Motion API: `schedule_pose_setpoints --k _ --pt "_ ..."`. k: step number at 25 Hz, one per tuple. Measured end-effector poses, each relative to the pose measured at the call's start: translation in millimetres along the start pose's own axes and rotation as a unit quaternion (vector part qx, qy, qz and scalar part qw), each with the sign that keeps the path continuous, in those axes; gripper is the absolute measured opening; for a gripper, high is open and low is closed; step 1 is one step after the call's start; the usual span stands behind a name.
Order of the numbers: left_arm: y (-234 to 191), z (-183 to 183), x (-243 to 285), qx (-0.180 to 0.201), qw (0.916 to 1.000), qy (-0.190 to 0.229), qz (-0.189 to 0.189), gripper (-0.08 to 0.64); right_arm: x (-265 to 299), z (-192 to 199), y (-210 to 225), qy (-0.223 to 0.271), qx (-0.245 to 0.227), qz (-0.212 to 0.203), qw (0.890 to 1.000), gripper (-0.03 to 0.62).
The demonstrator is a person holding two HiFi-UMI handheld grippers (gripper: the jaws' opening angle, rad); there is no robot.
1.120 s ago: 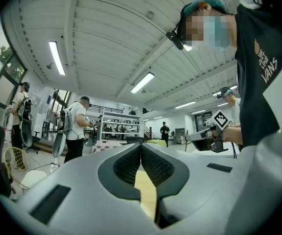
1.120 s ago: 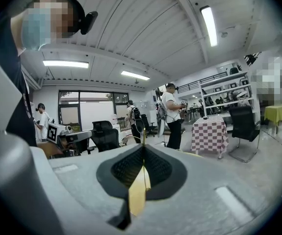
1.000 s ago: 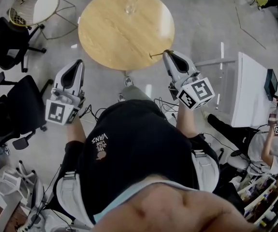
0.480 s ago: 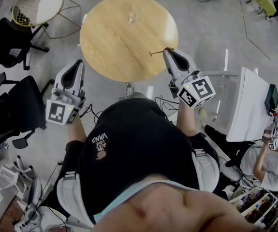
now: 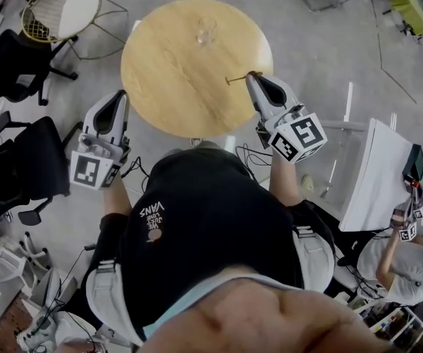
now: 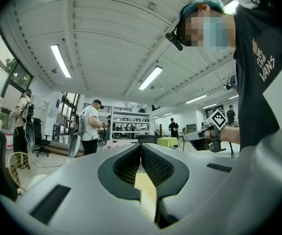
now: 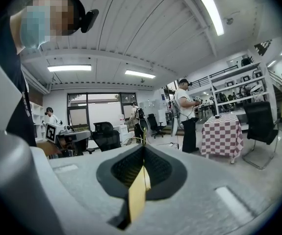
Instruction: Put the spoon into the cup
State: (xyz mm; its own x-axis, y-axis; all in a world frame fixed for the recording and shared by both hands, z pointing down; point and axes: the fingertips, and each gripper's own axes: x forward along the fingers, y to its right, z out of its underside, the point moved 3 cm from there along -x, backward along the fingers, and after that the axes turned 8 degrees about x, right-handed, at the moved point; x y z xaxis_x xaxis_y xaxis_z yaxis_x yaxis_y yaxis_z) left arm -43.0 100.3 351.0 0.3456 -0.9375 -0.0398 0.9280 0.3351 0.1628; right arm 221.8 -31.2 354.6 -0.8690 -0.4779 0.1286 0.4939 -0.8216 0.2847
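A clear glass cup (image 5: 206,29) stands on the far part of the round wooden table (image 5: 174,72). My right gripper (image 5: 254,76) hovers over the table's right edge, shut on a thin spoon (image 5: 237,79) that sticks out to the left. In the right gripper view the spoon (image 7: 142,139) shows as a thin golden sliver at the tip of the closed jaws of that gripper (image 7: 143,151). My left gripper (image 5: 120,96) is off the table's near-left edge, over the floor, shut with nothing in it. Its jaws meet at the tip in the left gripper view (image 6: 141,148).
Black office chairs (image 5: 20,164) stand at the left and a wire chair with a white seat (image 5: 60,9) at the top left. A white desk (image 5: 377,175) is at the right, with another person (image 5: 402,256) beside it. Cables (image 5: 251,157) lie on the floor.
The table sits lower and nearer in the head view. My right gripper with the spoon now reaches a little further over the table's edge. The left gripper has kept its place.
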Motion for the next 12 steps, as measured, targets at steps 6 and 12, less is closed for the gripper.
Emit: schedule_pose_setpoints --k 6,12 --pt "-2.2 -7.4 12.7 0.000 0.9999 0.005 0.012 -0.003 1.8 -7.0 0.2 -0.008 -0.002 0.000 1.000 0.000" --pt "-35.4 5.2 26.0 0.002 0.9995 0.011 0.030 -0.003 28.2 3.7 3.0 -0.012 0.003 0.025 1.000 0.000"
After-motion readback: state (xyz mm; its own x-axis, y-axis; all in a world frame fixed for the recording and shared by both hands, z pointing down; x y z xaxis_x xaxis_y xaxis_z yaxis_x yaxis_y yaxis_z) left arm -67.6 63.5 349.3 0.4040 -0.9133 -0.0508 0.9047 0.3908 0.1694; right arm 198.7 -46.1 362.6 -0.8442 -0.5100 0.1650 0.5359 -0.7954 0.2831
